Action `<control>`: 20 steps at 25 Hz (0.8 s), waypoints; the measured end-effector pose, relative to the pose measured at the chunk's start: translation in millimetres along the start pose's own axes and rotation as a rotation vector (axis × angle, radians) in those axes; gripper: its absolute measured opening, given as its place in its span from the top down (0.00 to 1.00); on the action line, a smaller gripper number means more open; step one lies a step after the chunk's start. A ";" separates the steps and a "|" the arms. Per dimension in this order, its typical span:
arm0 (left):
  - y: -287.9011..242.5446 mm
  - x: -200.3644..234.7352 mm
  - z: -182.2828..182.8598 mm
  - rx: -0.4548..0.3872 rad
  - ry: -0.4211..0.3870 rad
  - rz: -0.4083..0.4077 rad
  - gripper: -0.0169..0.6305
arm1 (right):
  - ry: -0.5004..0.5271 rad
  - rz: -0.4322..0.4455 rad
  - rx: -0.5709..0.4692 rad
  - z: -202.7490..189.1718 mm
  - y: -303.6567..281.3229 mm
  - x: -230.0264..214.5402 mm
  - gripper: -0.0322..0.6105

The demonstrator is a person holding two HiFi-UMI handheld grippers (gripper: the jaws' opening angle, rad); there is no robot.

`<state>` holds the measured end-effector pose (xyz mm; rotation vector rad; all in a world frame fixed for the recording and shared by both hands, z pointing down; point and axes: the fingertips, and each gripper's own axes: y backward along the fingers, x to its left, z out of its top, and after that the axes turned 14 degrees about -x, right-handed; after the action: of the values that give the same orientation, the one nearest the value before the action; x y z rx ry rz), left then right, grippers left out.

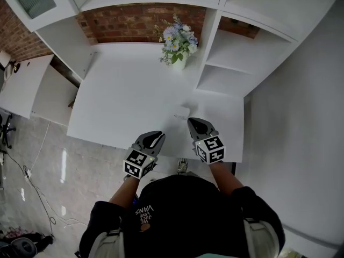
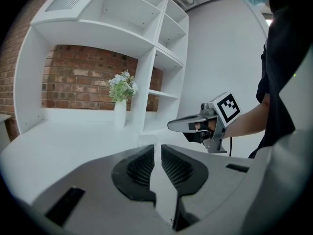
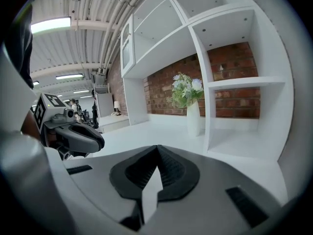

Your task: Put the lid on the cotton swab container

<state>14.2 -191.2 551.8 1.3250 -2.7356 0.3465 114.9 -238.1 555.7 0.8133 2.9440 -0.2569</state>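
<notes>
Hovering over the near edge of the tabletop, both claws are seen pointing away from the person, side by side and apart.

Left claw: the pads are almost together. A thin slit of white tabletop is seen between them in the left gripper view, and nothing is held.

Right claw: the jaws are closed tip to tip in the right gripper view, and nothing is gripped.

Cotton swab container: a small, pale, see-through thing is made out on the tabletop, just ahead of the right claw and slightly to its left. From the left claw it lies ahead and to the right, farther off. The right claw is judged nearer, so the first reach is likely owed to it.

The lid cannot be told apart from the container; whether it is on, beside or elsewhere is not shown. The container's long axis cannot be settled either, as it is too faint against the white top. It looks roughly squarish in the head view.

A vase of flowers is stood at the back by the brick wall, well apart from the container.

The task is judged not started, since nothing is in either claw. Both claws would have to be opened wider before a pick-up. Clear plastic on white is flagged as the main risk for a missed grip.
</notes>
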 end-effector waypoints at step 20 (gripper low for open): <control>74.9 -30.0 17.7 -0.056 -0.038 -0.141 0.92 | 0.034 -0.217 -0.131 38.2 78.2 64.1 0.95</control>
<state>-25.3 -127.5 517.0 1.5145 -2.6408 0.2344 101.4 -146.7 499.6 0.4877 3.0427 -0.0615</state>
